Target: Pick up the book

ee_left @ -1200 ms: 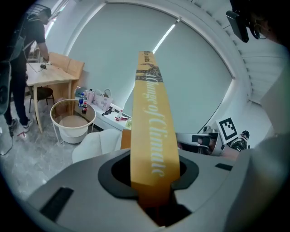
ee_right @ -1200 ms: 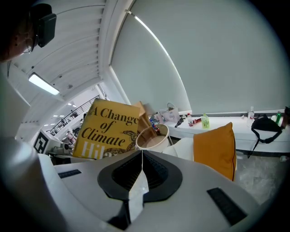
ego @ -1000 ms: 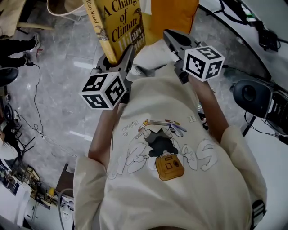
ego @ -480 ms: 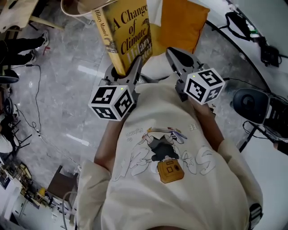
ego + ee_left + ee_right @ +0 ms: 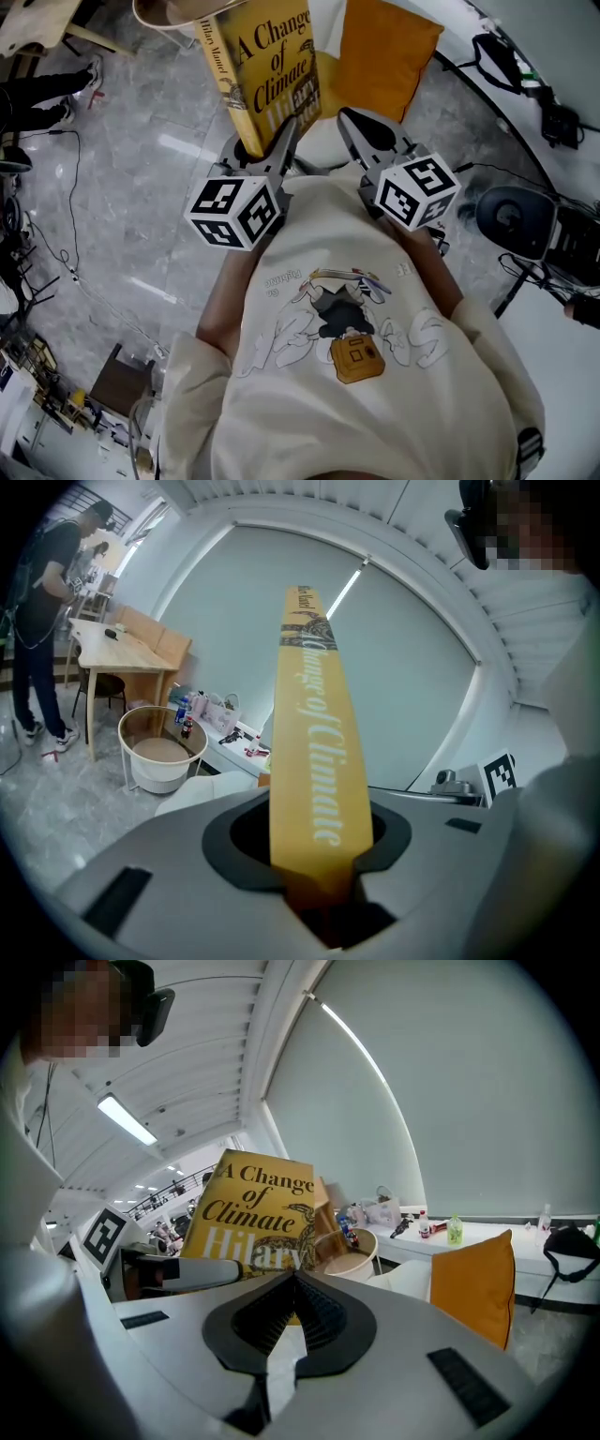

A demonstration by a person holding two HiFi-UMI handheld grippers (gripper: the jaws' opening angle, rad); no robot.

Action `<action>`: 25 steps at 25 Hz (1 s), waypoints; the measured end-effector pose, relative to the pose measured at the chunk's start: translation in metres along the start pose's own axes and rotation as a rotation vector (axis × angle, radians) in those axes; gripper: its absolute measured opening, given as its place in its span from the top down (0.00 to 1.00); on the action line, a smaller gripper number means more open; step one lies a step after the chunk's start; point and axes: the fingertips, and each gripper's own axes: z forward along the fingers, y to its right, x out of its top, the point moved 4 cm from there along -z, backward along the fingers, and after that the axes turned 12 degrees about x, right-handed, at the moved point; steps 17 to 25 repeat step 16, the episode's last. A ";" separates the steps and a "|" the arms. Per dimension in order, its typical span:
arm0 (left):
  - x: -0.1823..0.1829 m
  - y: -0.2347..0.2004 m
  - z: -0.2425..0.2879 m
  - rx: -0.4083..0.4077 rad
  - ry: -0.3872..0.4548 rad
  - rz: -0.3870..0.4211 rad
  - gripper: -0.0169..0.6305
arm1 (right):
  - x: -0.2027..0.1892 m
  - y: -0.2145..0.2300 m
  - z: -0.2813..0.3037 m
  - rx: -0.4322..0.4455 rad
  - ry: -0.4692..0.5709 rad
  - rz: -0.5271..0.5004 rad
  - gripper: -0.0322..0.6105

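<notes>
The book [image 5: 267, 66] is a yellow hardback with black title lettering. It is held upright in the air in front of the person's chest. My left gripper [image 5: 274, 148] is shut on its lower edge. In the left gripper view the yellow spine [image 5: 314, 742] rises straight up from between the jaws of my left gripper [image 5: 319, 869]. My right gripper [image 5: 354, 127] hovers just right of the book, apart from it, jaws together with nothing in them. From the right gripper view, the cover [image 5: 253, 1218] shows beyond my right gripper [image 5: 293, 1279], with the left gripper [image 5: 178, 1274] at its foot.
An orange cushion [image 5: 384, 56] lies on a white seat behind the book. A round white basket table [image 5: 159, 747] and a wooden desk [image 5: 122, 653] stand further off, and a person [image 5: 42, 621] stands by the desk. A black round device [image 5: 516, 216] and cables lie on the grey floor at right.
My right gripper has shifted left, closer to the book and the left gripper. The book stays clamped in the left gripper, almost in the same place.
</notes>
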 end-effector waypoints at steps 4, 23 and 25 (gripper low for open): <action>-0.005 -0.003 0.004 -0.001 -0.025 -0.020 0.75 | -0.001 0.002 0.002 0.003 -0.007 0.002 0.91; -0.003 -0.007 0.002 -0.018 -0.038 -0.005 0.75 | -0.001 -0.006 0.013 0.004 -0.032 0.001 0.91; -0.003 -0.007 0.002 -0.018 -0.038 -0.005 0.75 | -0.001 -0.006 0.013 0.004 -0.032 0.001 0.91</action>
